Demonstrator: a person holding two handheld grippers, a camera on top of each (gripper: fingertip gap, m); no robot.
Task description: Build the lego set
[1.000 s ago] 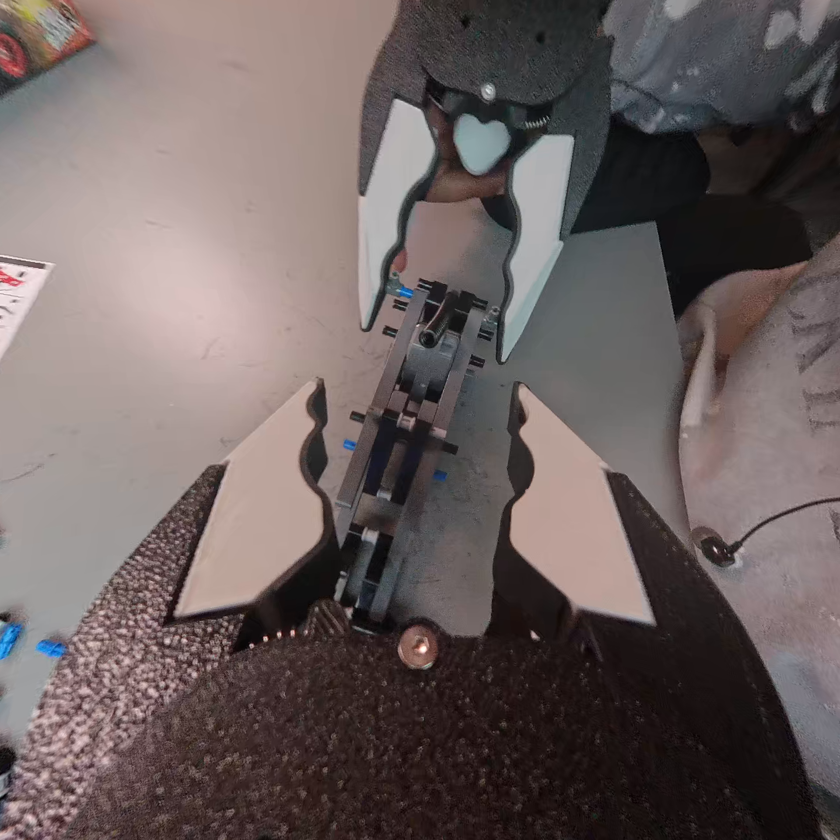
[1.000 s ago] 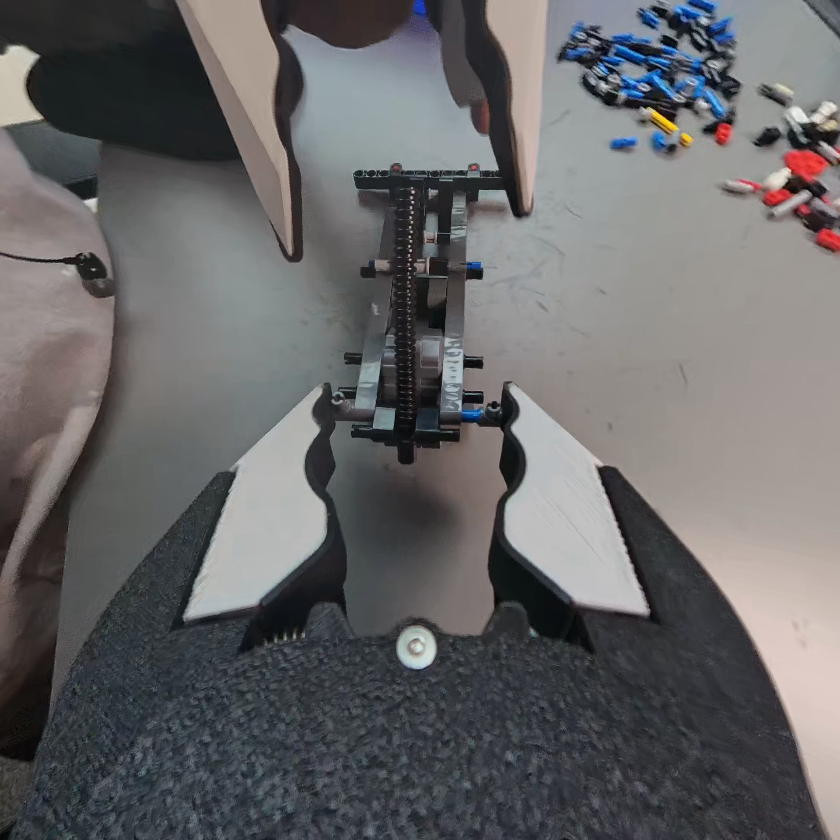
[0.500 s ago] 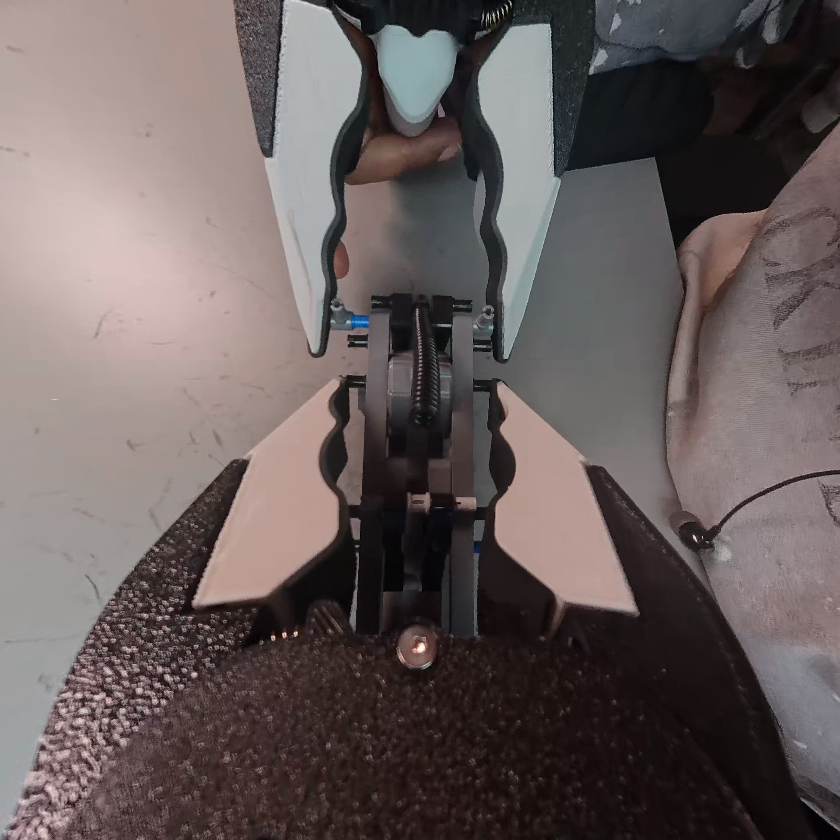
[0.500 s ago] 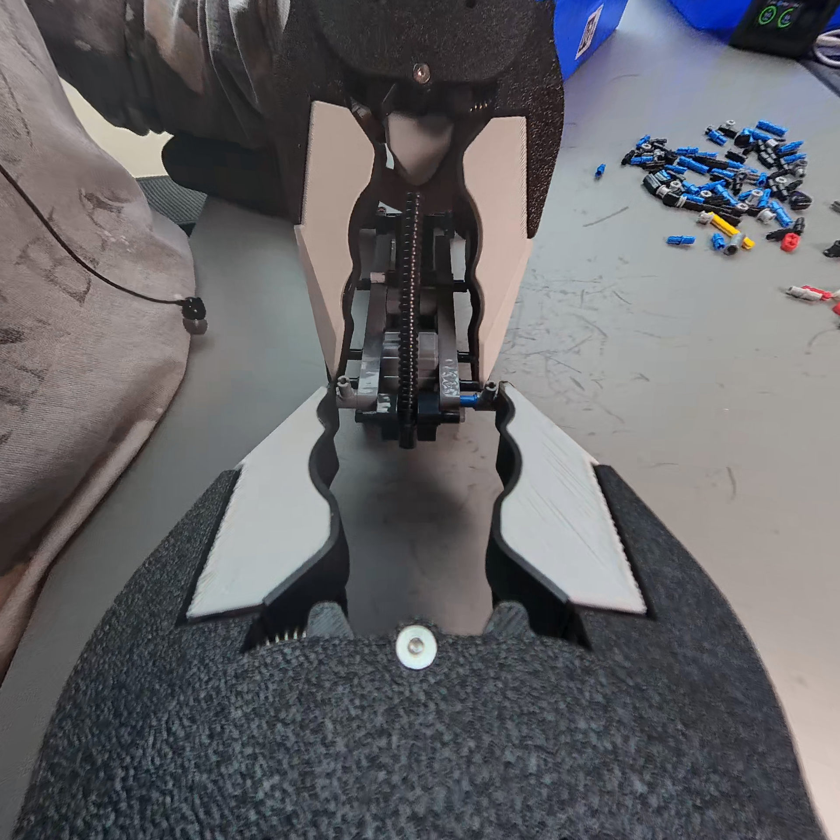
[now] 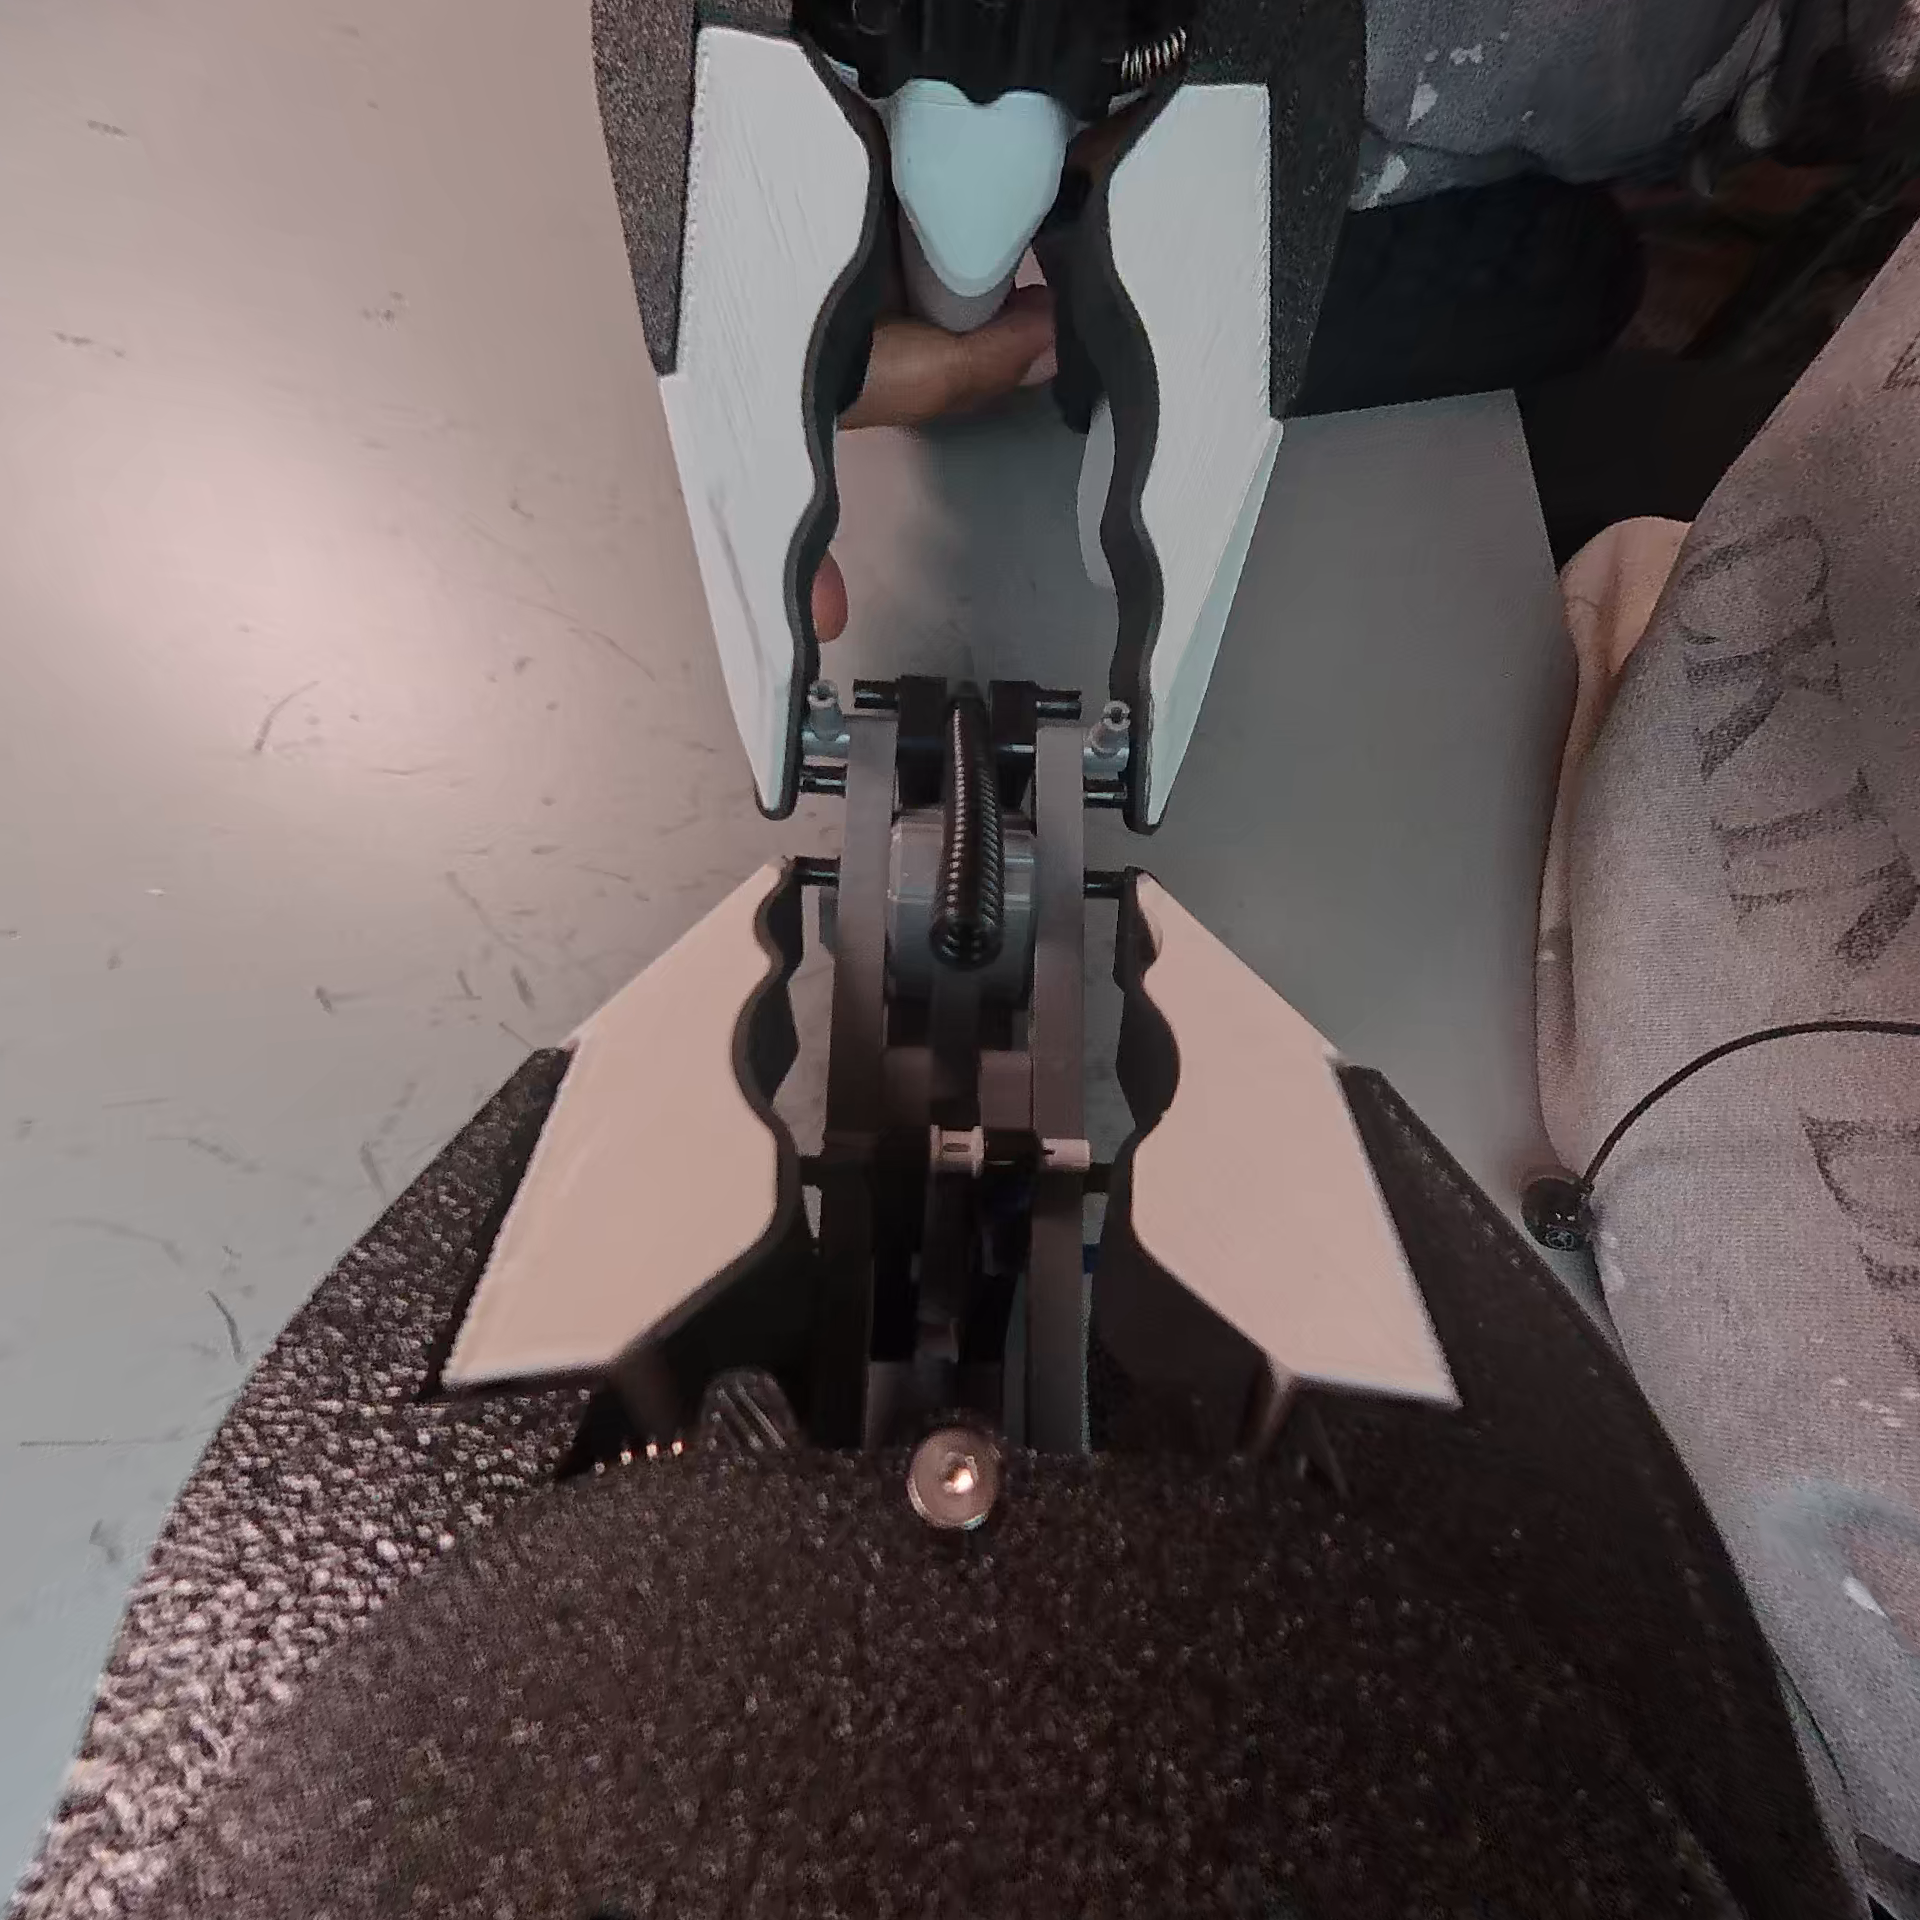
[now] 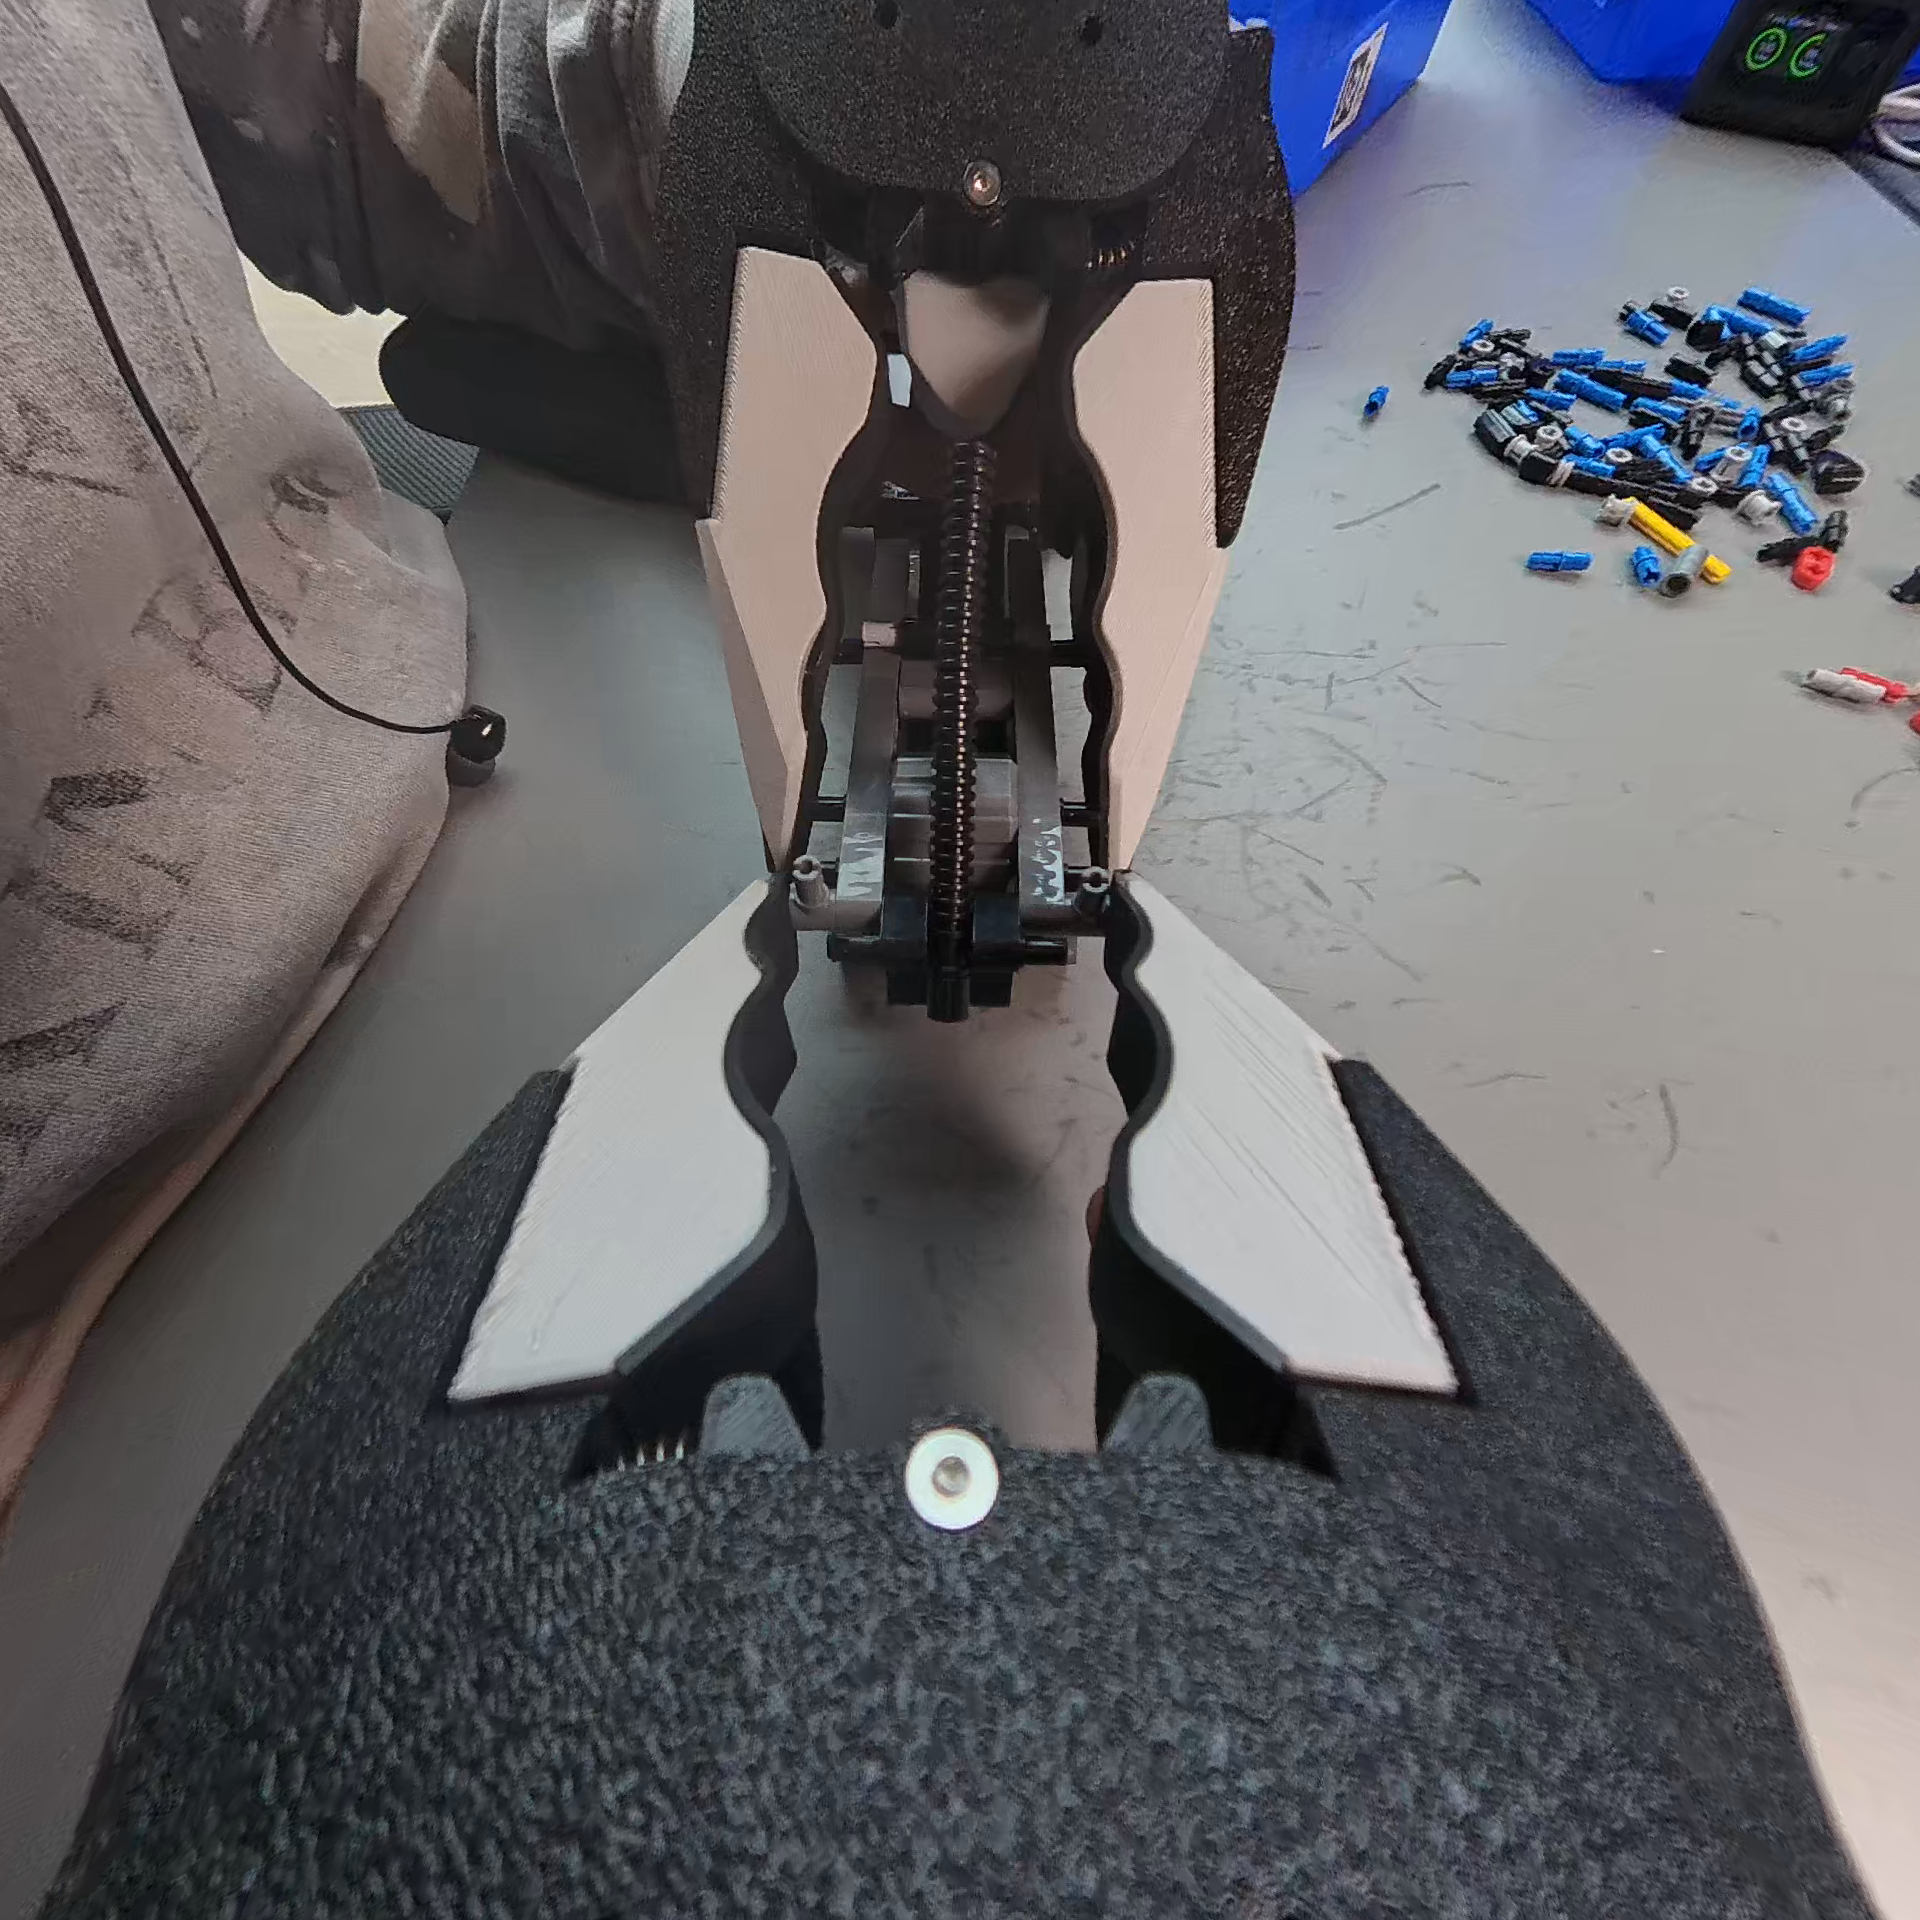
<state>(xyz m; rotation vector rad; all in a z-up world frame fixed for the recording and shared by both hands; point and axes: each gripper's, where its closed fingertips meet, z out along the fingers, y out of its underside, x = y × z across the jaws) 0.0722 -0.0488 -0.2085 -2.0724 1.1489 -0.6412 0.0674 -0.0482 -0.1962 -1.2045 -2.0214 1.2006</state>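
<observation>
Grey garment (image 6: 156, 727) with a thin black cord sits off the left side of my right fingers, at the tabletop (image 6: 1558, 1039) edge. My left gripper (image 5: 961, 883) has the long black-and-grey lego assembly (image 5: 956, 1039) running straight between its fingers, which are clenched against the assembly's two side beams; the near end disappears under my own gripper body. A black coiled spring (image 5: 968, 831) lies along the assembly's top, centred between my fingers. My right gripper (image 6: 951, 894) faces the left one head-on, fingertip to fingertip, and its fingers pinch the opposite end of the same assembly at the small grey connector pieces that stick out sideways; the black axle tip pokes out into the gap between them. In the left wrist view a bit of a hand (image 5: 935, 364) shows behind the right gripper. Assembly looks held just above the tabletop, cannot tell if it touches. Well off to the right of my right fingers: a pile of loose blue, black and grey pieces (image 6: 1662, 436), a few red ones further right, and a blue bin (image 6: 1340, 73) beyond.
</observation>
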